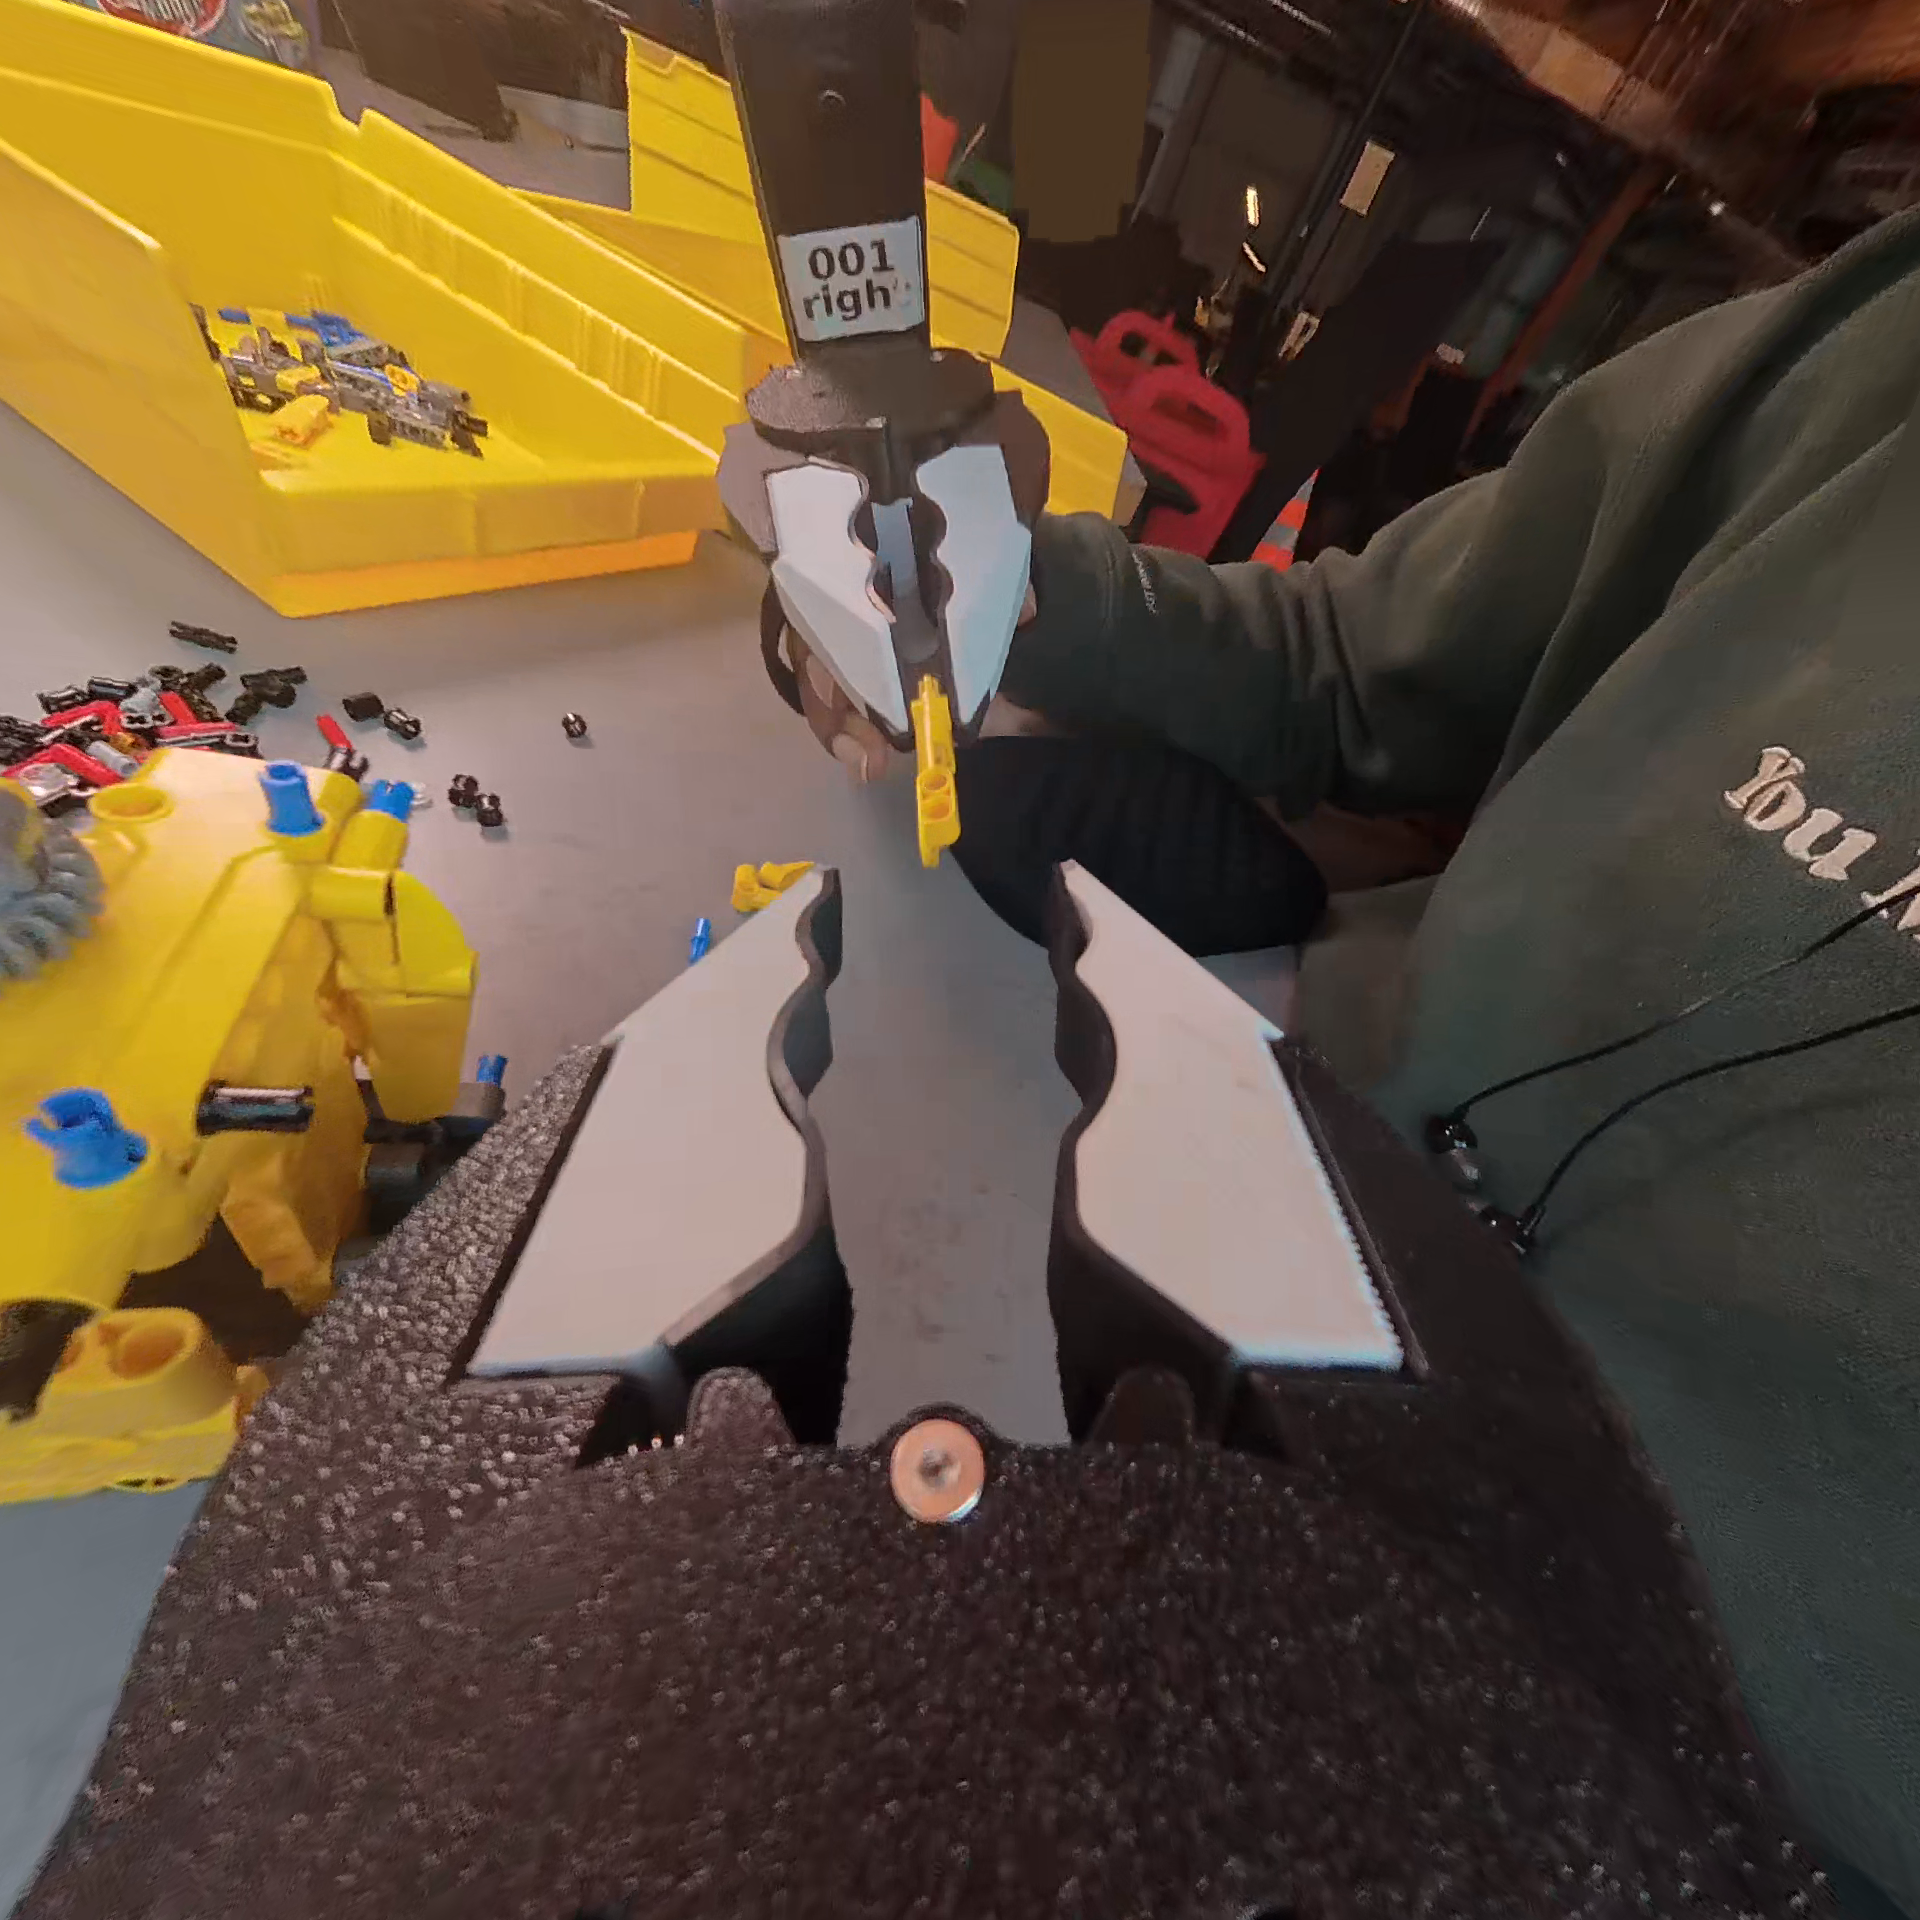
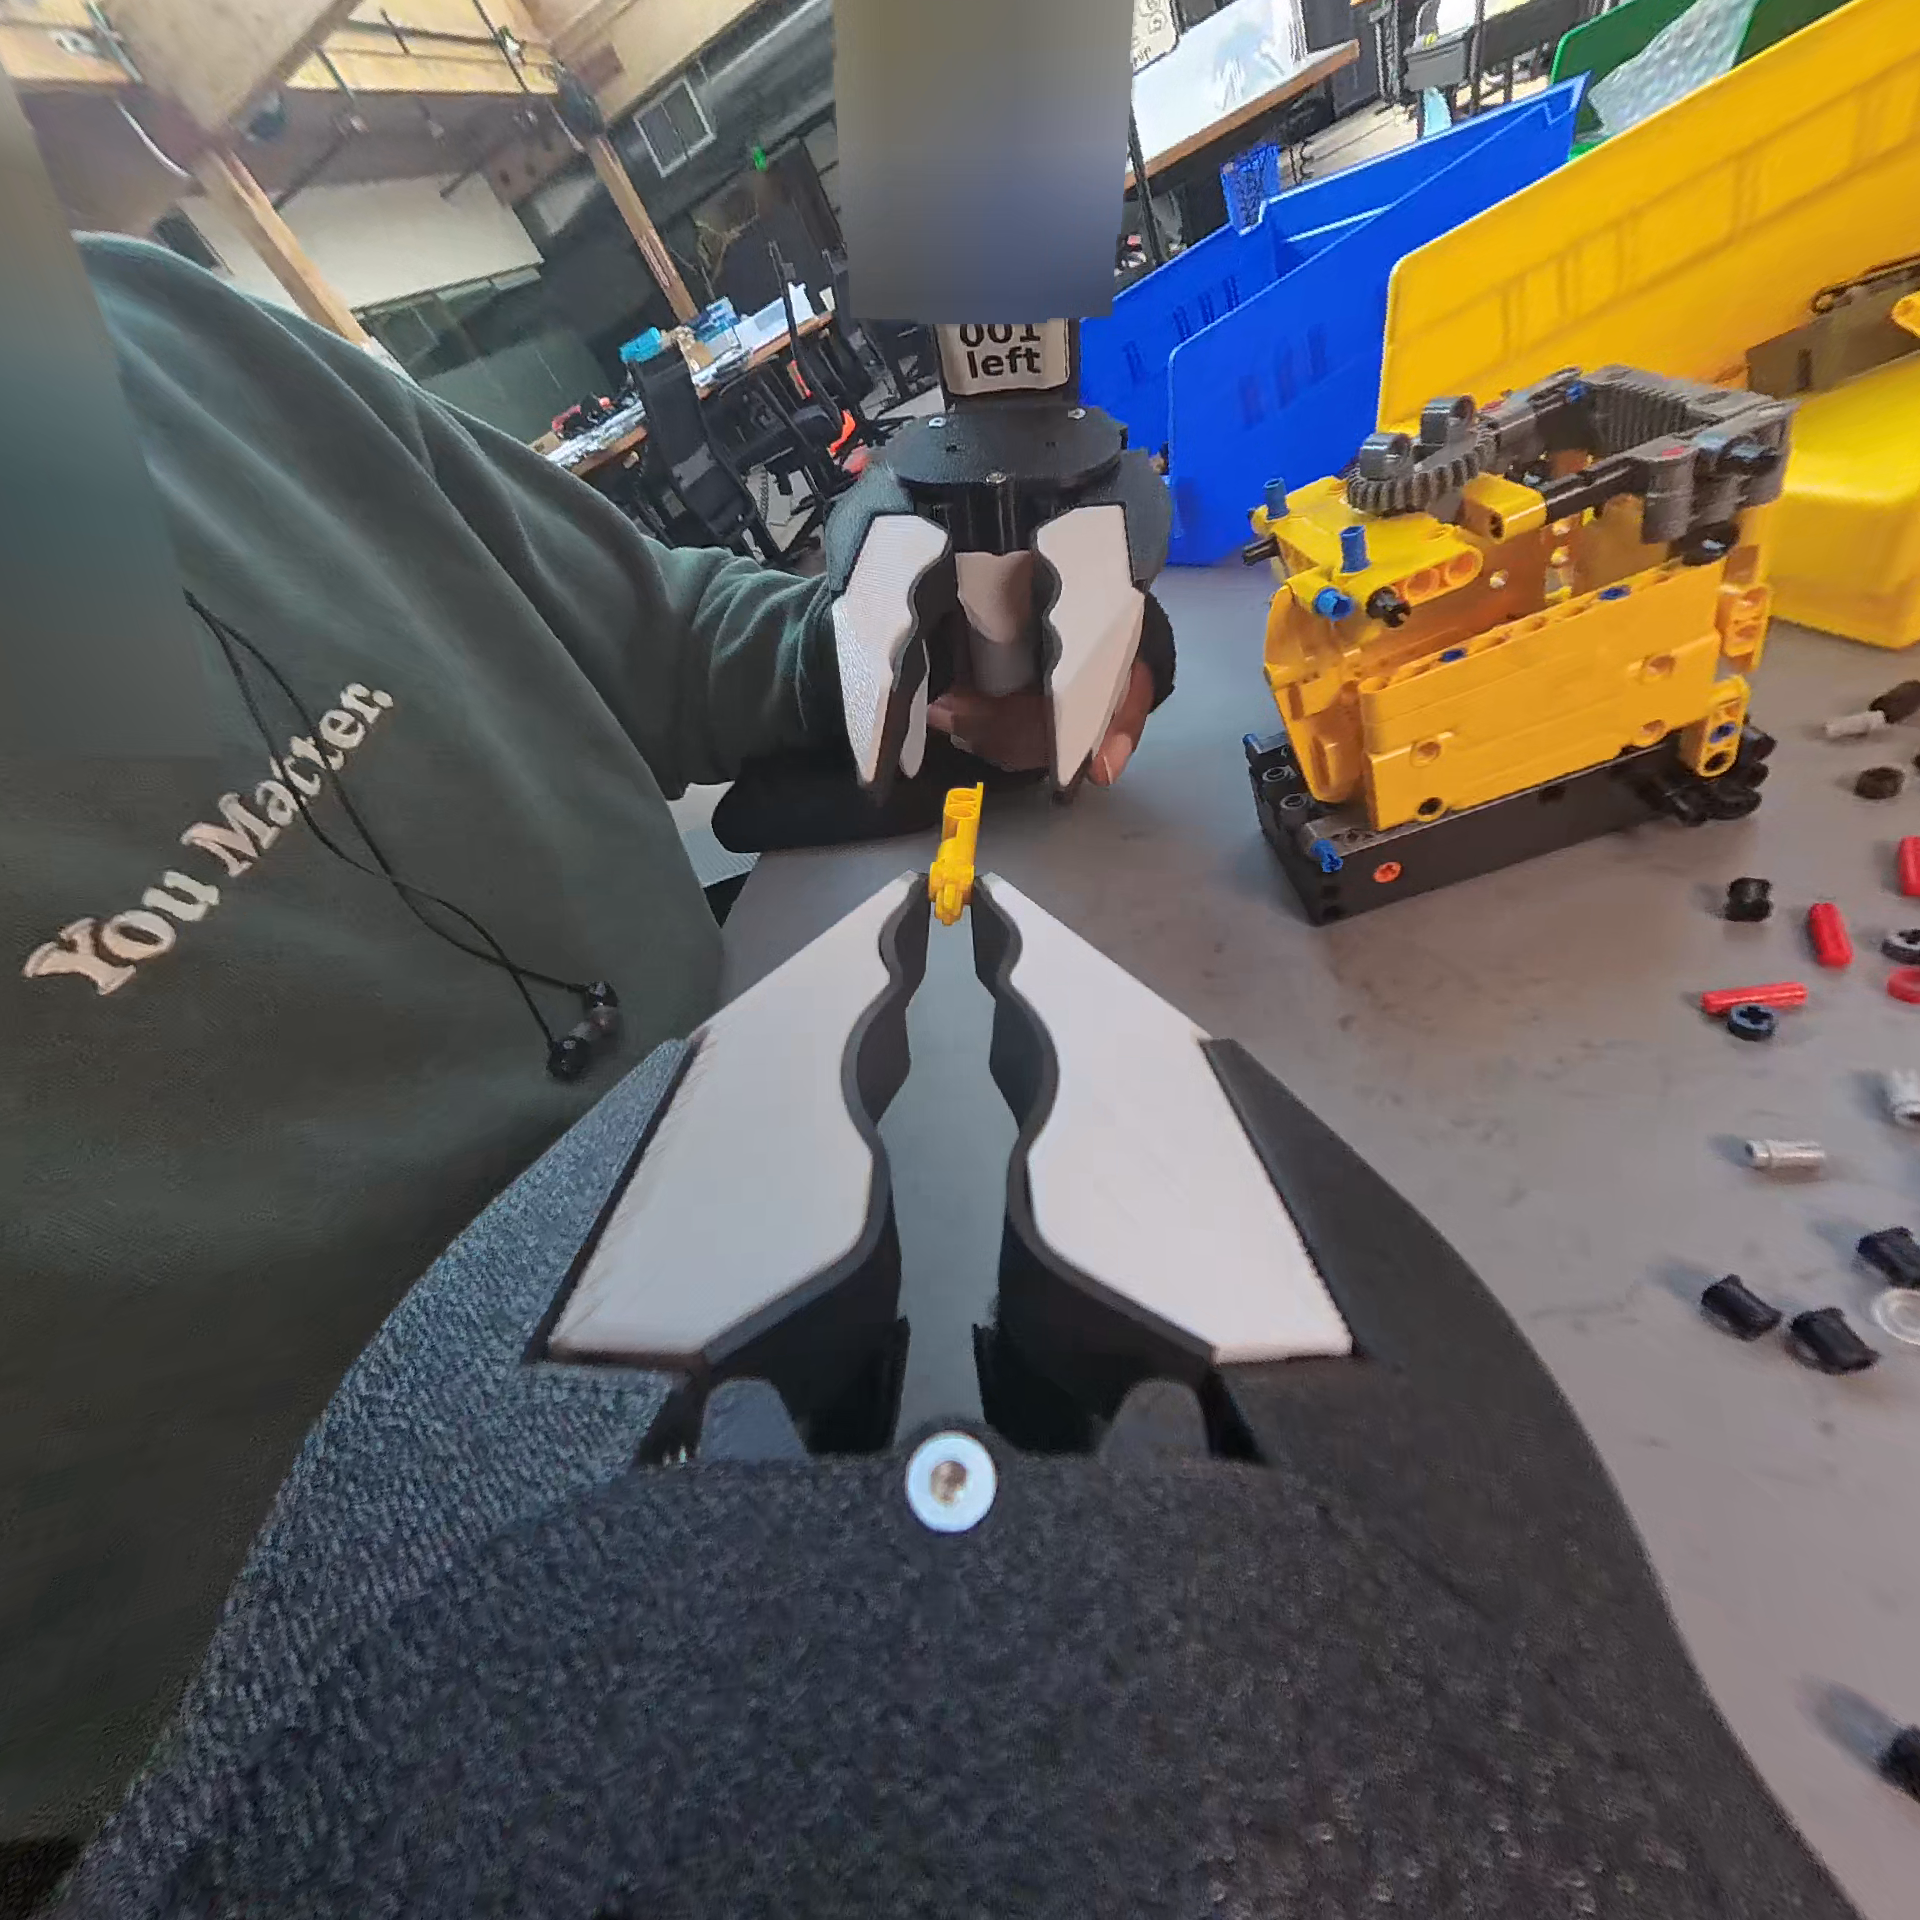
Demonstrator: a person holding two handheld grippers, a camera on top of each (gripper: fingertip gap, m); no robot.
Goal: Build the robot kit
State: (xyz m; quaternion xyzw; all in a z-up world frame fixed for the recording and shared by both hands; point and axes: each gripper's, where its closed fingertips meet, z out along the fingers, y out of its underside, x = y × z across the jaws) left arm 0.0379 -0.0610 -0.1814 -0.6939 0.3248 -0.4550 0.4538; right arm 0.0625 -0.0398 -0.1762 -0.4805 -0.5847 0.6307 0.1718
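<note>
Pinching a small yellow connector piece (image 2: 954,854), right tool (image 2: 951,883); left tool (image 1: 940,883) spread, empty, facing it.

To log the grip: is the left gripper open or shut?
Open: the left gripper holds nothing; grey table shows between its white fingers.
</note>
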